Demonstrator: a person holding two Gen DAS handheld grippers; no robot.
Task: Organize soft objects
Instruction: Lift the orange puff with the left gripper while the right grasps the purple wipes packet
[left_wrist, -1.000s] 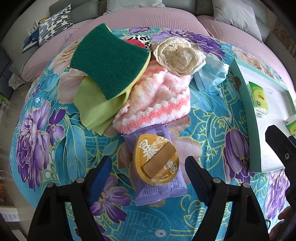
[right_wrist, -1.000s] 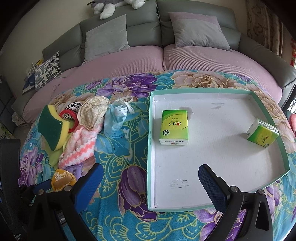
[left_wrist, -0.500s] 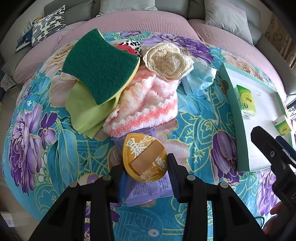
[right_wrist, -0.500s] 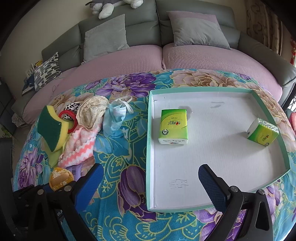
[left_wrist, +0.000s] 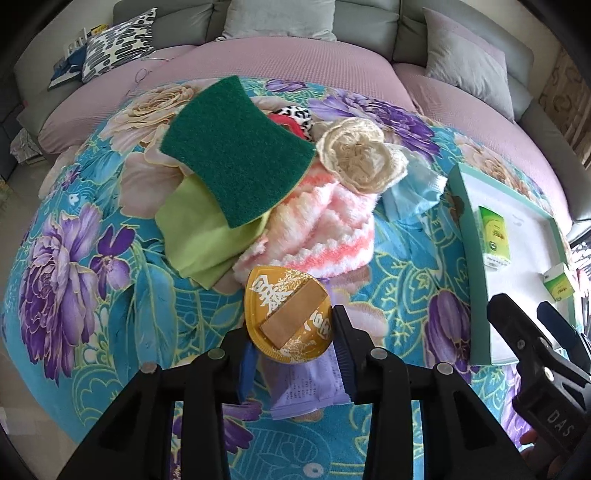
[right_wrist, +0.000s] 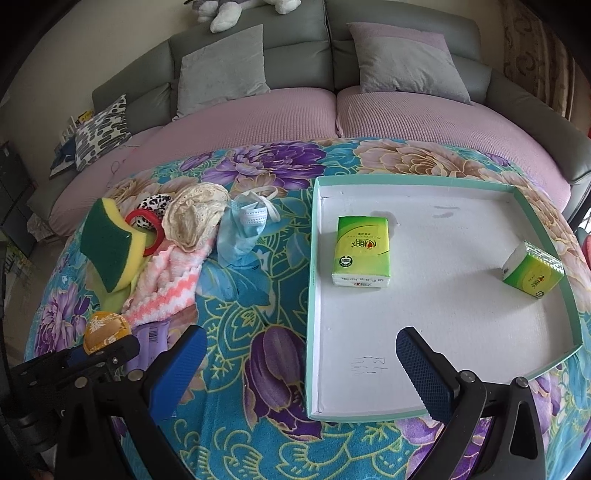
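My left gripper (left_wrist: 293, 354) is shut on a round golden pad (left_wrist: 288, 317) with a tan strap and holds it just above a purple packet (left_wrist: 306, 384). The pad also shows in the right wrist view (right_wrist: 105, 330). Behind it lies a pile: a pink-and-white knitted cloth (left_wrist: 317, 232), a green sponge (left_wrist: 236, 158), a lime cloth (left_wrist: 203, 236), a cream lace piece (left_wrist: 362, 155) and a blue face mask (right_wrist: 243, 229). My right gripper (right_wrist: 299, 362) is open and empty over the near left edge of the white tray (right_wrist: 314, 280).
The tray holds two green tissue packs (right_wrist: 362, 251) (right_wrist: 533, 271). A red ring (right_wrist: 144, 230) and a leopard-print item (right_wrist: 155, 203) lie behind the sponge. A sofa with pink covers (right_wrist: 332, 118) and cushions curves behind the floral-covered table.
My left gripper has closed on the golden pad and lifted it slightly off the purple packet. The right gripper has stayed in place, open.
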